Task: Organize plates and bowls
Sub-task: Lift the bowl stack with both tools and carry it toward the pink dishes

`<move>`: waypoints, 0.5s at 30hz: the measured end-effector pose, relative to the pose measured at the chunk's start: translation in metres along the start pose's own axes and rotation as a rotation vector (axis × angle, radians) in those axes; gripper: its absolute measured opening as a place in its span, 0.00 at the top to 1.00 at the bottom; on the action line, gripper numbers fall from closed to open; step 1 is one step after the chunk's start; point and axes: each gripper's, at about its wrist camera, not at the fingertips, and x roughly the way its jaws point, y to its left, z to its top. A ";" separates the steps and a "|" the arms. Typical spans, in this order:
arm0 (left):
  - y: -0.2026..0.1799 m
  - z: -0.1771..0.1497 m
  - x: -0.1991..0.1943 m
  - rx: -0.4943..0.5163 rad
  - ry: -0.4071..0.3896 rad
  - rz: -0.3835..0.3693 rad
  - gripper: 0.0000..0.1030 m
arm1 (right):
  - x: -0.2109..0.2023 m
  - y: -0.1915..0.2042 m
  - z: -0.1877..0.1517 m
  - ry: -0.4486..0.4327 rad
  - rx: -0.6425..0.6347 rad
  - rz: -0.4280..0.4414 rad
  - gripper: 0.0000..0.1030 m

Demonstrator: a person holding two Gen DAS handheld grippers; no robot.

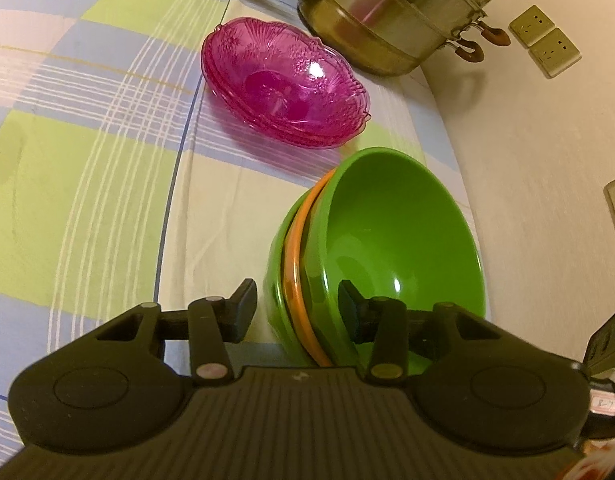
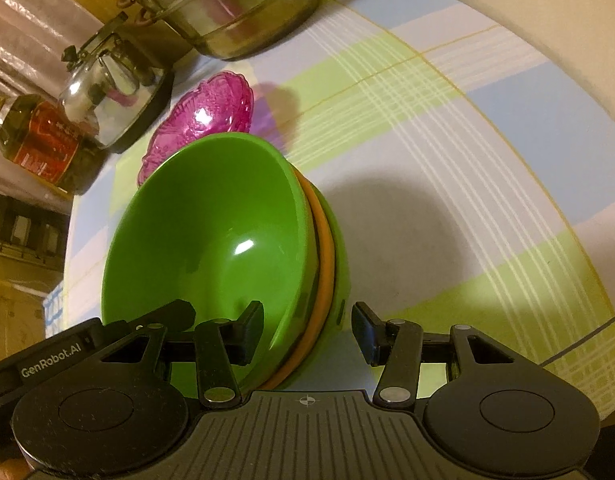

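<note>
stacked glossy plastic bowls (image 1: pixel 387 248), green on the outside and inside with an orange one nested between, are seen on the checked blue, green and white cloth of the tabletop (image 1: pixel 87 180), beside a translucent magenta pressed-pattern dish (image 1: pixel 283 84) that appears to be two or more nested together.

in the left wrist view the jaws of the left gripper (image 1: pixel 297 312) are spread, straddling the rims of the stacked bowls: one finger is inside the top green bowl and the other outside the stack. whether the pads touch the rims cannot be told. in the right wrist view the jaws of the right gripper (image 2: pixel 307 330) are likewise spread across the opposite side of the stack (image 2: pixel 227 248), one finger inside and one outside, with a gap visible at the outer finger.

only the left view shows the two wall sockets (image 1: pixel 545 40) and the full outline of the magenta dish. only the right view shows a shiny steel kettle (image 2: pixel 111 104) and a dark glass bottle with a red label (image 2: pixel 43 144), beside the dish (image 2: pixel 203 120), which is half hidden there behind the green bowl. a large stainless steel pot (image 1: pixel 395 12) is cut off at the top edge in both views (image 2: pixel 235 4). the lower part of the stack is hidden by each gripper body.
</note>
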 end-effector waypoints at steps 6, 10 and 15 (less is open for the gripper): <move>-0.001 0.000 0.003 -0.010 0.011 -0.008 0.67 | 0.002 -0.002 0.000 -0.007 0.014 0.002 0.55; 0.000 0.001 0.004 -0.010 0.012 -0.004 0.69 | 0.001 -0.003 -0.001 -0.011 0.024 0.003 0.61; 0.000 0.000 0.003 -0.004 0.005 0.001 0.69 | 0.000 -0.004 -0.001 -0.017 0.028 -0.007 0.67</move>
